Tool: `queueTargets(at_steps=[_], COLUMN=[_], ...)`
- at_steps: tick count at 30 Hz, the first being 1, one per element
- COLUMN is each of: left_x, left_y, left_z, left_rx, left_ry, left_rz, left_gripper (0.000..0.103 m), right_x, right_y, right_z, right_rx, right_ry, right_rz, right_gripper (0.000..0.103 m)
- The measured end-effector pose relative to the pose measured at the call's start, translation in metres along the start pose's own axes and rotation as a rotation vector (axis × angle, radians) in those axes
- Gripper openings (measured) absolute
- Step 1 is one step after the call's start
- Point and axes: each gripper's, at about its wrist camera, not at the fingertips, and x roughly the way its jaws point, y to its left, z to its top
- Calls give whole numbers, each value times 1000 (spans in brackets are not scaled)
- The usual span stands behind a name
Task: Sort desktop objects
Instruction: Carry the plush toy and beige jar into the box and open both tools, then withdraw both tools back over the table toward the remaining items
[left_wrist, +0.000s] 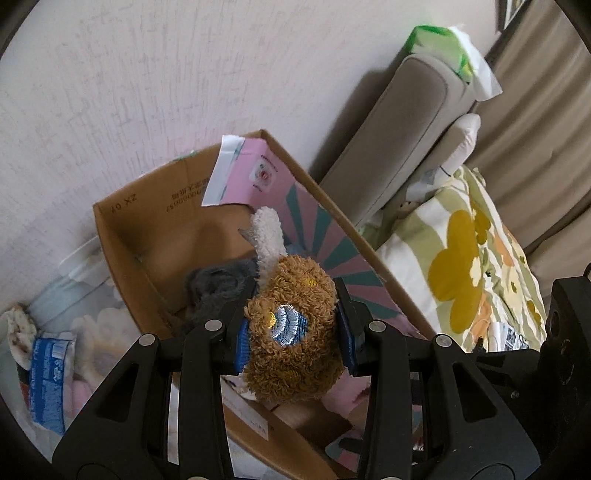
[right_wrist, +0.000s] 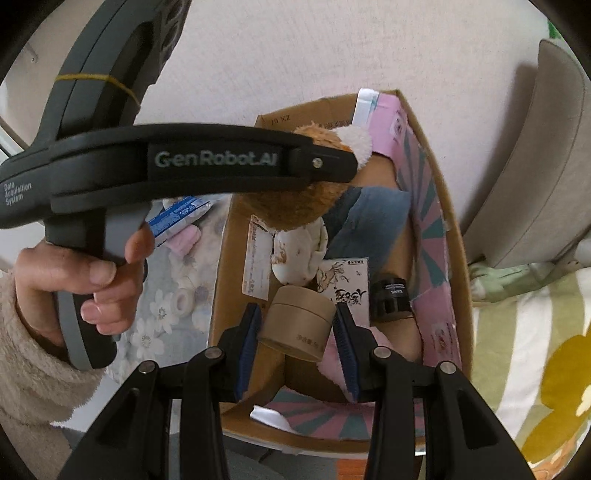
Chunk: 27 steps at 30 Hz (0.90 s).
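My left gripper (left_wrist: 293, 328) is shut on a brown plush toy (left_wrist: 291, 332) with a blue-and-silver embroidered eye and a white fluffy part, held above an open cardboard box (left_wrist: 122, 236). In the right wrist view the left gripper's body crosses the frame, with the plush toy (right_wrist: 295, 206) hanging over the cardboard box (right_wrist: 458, 236). My right gripper (right_wrist: 297, 338) is shut on a tan cardboard canister (right_wrist: 297, 325) just above the box's near end.
Inside the box lie a grey cloth (left_wrist: 218, 284), a blue cloth (right_wrist: 373, 214), a white printed cloth (right_wrist: 299, 254), a card (right_wrist: 347, 284), a black jar (right_wrist: 391, 299). Beside the box are a blue packet (left_wrist: 48, 373), a floral quilt (left_wrist: 465, 266), and a grey sofa arm (left_wrist: 399, 129).
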Motion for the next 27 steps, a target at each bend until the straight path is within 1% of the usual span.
queueTargets(at_steps=[6, 7, 8, 9, 10, 11, 12, 13, 15, 19, 24, 27], left_x=[10, 11, 11, 11, 10, 8, 6, 1, -5, -14, -33, -55], left_y=[6, 5, 5, 5, 4, 3, 2, 2, 3, 8, 10, 12], left_z=[-2, -2, -1, -1, 0, 1, 1, 1, 2, 3, -5, -12], left_rx=[-20, -25, -35, -46, -55, -54, -51, -56, -70, -97, -86, -79], left_ry=[25, 33, 32, 30, 22, 7, -9, -38, -57, -60, -61, -64], left_rz=[2, -3, 7, 24, 61, 84, 103, 119, 114, 95, 110, 120], left_gripper=[34, 35, 36, 40, 49, 59, 96, 102, 103, 103, 103, 103], right_x=[12, 13, 15, 15, 16, 15, 14, 13, 9, 1, -5, -10], right_y=[0, 0, -2, -3, -5, -6, -7, -8, -8, -2, 6, 11], right_z=[0, 0, -1, -1, -3, -4, -5, -7, -9, -13, -18, -19], right_rx=[-12, -5, 9, 21, 34, 46, 56, 65, 77, 64, 60, 71], right_ry=[33, 32, 33, 33, 31, 24, 17, 9, -9, -30, -39, -45], right_rz=[30, 31, 29, 31, 38, 41, 42, 42, 32, -5, -54, -64], right_gripper=[37, 39, 43, 54, 61, 75, 81, 81, 82, 82, 82, 82])
